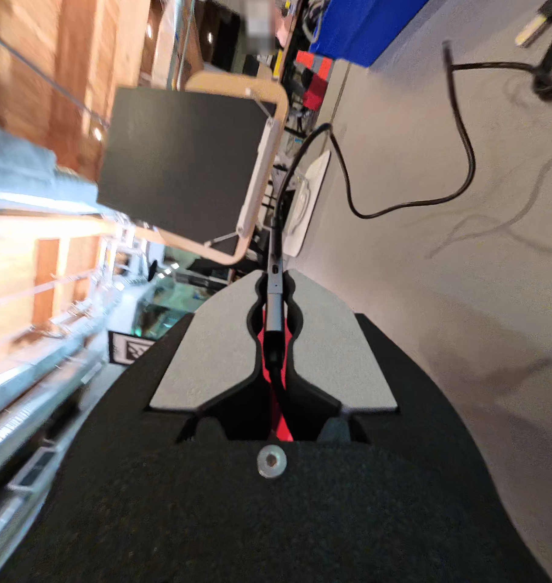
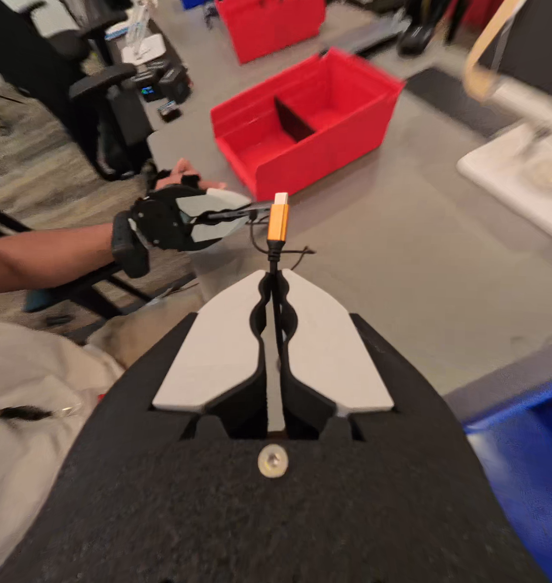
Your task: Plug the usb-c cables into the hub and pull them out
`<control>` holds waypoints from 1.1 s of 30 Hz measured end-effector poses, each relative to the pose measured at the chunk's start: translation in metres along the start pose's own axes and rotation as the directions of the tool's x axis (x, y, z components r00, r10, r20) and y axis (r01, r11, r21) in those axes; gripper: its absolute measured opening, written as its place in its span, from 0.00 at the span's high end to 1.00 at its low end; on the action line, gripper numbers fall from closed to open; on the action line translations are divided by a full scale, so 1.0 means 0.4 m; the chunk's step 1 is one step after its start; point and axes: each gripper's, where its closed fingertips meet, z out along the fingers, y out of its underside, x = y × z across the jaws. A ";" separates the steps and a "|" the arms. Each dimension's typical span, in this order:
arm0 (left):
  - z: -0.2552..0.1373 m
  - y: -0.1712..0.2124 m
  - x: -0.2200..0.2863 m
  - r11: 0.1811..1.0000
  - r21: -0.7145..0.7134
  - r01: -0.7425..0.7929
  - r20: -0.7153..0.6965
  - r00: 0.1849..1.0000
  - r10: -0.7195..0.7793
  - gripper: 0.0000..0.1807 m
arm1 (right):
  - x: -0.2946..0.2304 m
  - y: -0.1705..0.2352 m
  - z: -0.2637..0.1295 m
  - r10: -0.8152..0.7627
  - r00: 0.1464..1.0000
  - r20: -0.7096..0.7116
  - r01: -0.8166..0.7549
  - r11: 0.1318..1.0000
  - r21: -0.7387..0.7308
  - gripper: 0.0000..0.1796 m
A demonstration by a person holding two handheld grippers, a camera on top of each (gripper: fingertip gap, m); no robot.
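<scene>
My left gripper point(image 1: 274, 277) is shut on the slim grey hub point(image 1: 274, 299), held edge-on between the fingers and lifted off the table. A black cable point(image 1: 347, 189) runs from the hub's far end and curls over the grey table. My right gripper point(image 2: 273, 274) is shut on a thin black cable just behind its orange plug point(image 2: 278, 220), whose silver tip points away from me. In the right wrist view the left gripper point(image 2: 237, 214) holds the hub just left of the plug tip. The plug is close to the hub, apart from it.
An open red box point(image 2: 303, 126) with a black divider stands on the grey table point(image 2: 426, 252) beyond the plug. A white tray point(image 2: 520, 176) lies at the right, a blue bin point(image 2: 520, 457) at the near right. A dark monitor point(image 1: 180, 164) stands ahead. Office chairs are at the left.
</scene>
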 end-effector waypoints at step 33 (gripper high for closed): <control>-0.026 -0.146 0.084 0.936 0.160 -0.314 0.017 0.949 0.316 0.95 | -0.047 0.247 0.268 0.281 0.929 0.241 -0.202 0.930 -0.306 0.99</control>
